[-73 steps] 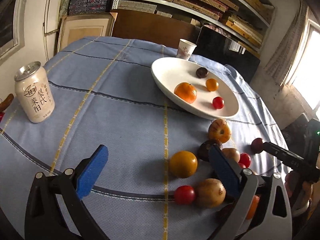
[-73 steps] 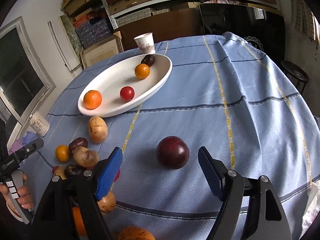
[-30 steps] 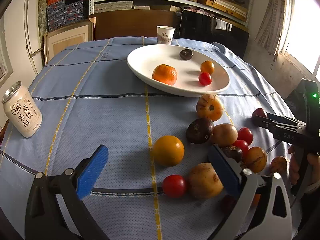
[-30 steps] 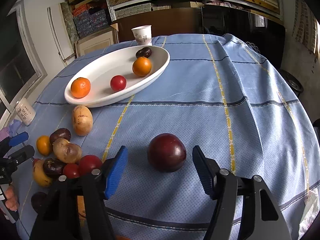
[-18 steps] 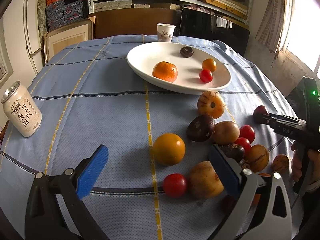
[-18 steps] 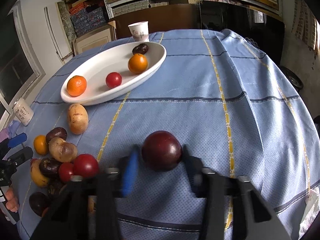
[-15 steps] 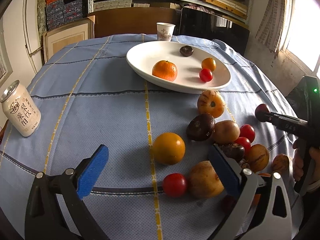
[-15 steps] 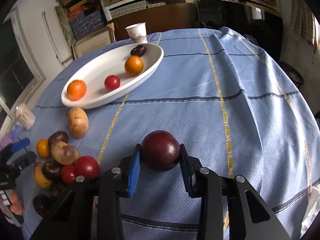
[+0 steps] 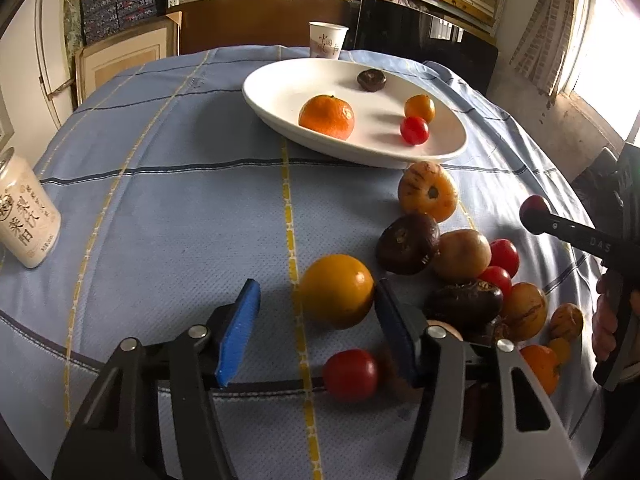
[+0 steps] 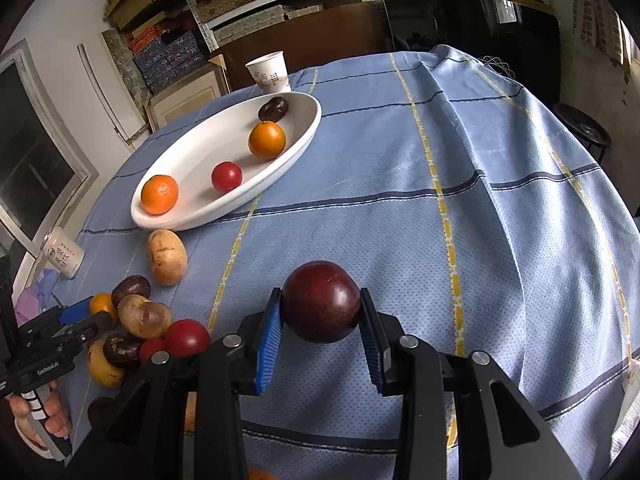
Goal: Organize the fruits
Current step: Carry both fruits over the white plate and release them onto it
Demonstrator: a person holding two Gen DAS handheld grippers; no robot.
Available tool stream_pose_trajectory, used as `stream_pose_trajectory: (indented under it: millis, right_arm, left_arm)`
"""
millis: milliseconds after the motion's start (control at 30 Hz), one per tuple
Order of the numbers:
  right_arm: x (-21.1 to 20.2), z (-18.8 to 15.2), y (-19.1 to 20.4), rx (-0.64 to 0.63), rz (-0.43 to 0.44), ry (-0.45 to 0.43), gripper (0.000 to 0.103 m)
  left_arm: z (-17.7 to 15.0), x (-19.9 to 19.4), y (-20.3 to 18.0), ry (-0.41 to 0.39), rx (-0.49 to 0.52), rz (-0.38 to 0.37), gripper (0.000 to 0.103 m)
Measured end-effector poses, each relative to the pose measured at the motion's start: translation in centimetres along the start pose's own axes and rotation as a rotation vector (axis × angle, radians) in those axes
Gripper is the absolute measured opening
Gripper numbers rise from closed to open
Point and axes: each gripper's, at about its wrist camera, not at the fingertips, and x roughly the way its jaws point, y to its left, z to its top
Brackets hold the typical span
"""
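My right gripper (image 10: 320,336) is shut on a dark red round fruit (image 10: 322,300) and holds it just above the blue cloth. My left gripper (image 9: 316,330) is partly closed around a yellow-orange fruit (image 9: 336,290); the right pad touches it and a gap shows at the left pad. A white oval plate (image 9: 280,96) at the back holds a tangerine (image 9: 327,117), a small orange fruit, a red tomato (image 9: 414,130) and a dark fruit. A heap of loose fruit (image 9: 460,256) lies right of the left gripper.
A drinks can (image 9: 24,220) stands at the left edge of the table. A paper cup (image 9: 328,40) stands behind the plate. A red tomato (image 9: 351,374) lies under the left gripper. Shelves and boards stand beyond the table.
My left gripper has narrowed from wide open to close around the yellow-orange fruit. My right gripper has closed on the dark red fruit and raised it slightly.
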Motion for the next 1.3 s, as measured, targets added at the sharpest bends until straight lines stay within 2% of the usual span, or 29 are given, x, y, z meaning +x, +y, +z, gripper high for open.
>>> stream_pose_trajectory:
  millis: [133,233,267,500,600,667,767,933,1033,1167,1300]
  right_arm:
    - [-0.1,0.0,0.0,0.002,0.005,-0.001,0.038]
    - [-0.3,0.0,0.1,-0.002,0.007,-0.005,0.038]
    - [-0.3,0.1,0.1,-0.004,0.007,-0.007,0.038]
    - [-0.8,-0.1,0.5,-0.019,0.013,-0.019,0.038]
    - [-1.0,0.3,1.3,-0.056,0.018,-0.041,0.037]
    - [-1.0,0.8,2.2,-0.076,0.036,-0.042,0.037]
    - [-0.7,2.1,3.9,-0.109,0.074,-0.047,0.037]
    - [0.4,5.2,6.7,-0.162,0.14,-0.06,0.037]
    - [2.1,7.0,8.1,-0.168,0.187,-0.031,0.037]
    - [4.7,8.3,9.8,-0.19,0.183,0.004,0.037]
    - [6.4,8.8,10.7,-0.203,0.187,0.031,0.037]
  left_arm:
    - [0.1,0.5,-0.3,0.014,0.013,-0.01,0.058]
    - [0.3,0.7,-0.6,0.019,0.021,-0.033,0.045]
    - [0.3,0.8,-0.7,0.021,0.023,-0.037,0.037]
    - [0.3,0.1,-0.2,0.002,-0.002,-0.044,0.037]
    - [1.0,-0.7,0.3,-0.018,-0.024,-0.073,0.037]
    - [2.2,-0.9,0.4,-0.022,-0.024,-0.098,0.037]
    - [4.7,-1.2,0.0,-0.062,0.014,-0.049,0.037]
    - [8.9,-1.1,0.5,-0.11,0.013,-0.047,0.037]
    - [12.1,0.1,1.0,-0.124,0.008,-0.023,0.037]
    - [15.5,3.0,1.8,-0.098,0.002,0.014,0.037]
    - [17.0,5.6,2.3,-0.064,-0.005,0.023,0.037]
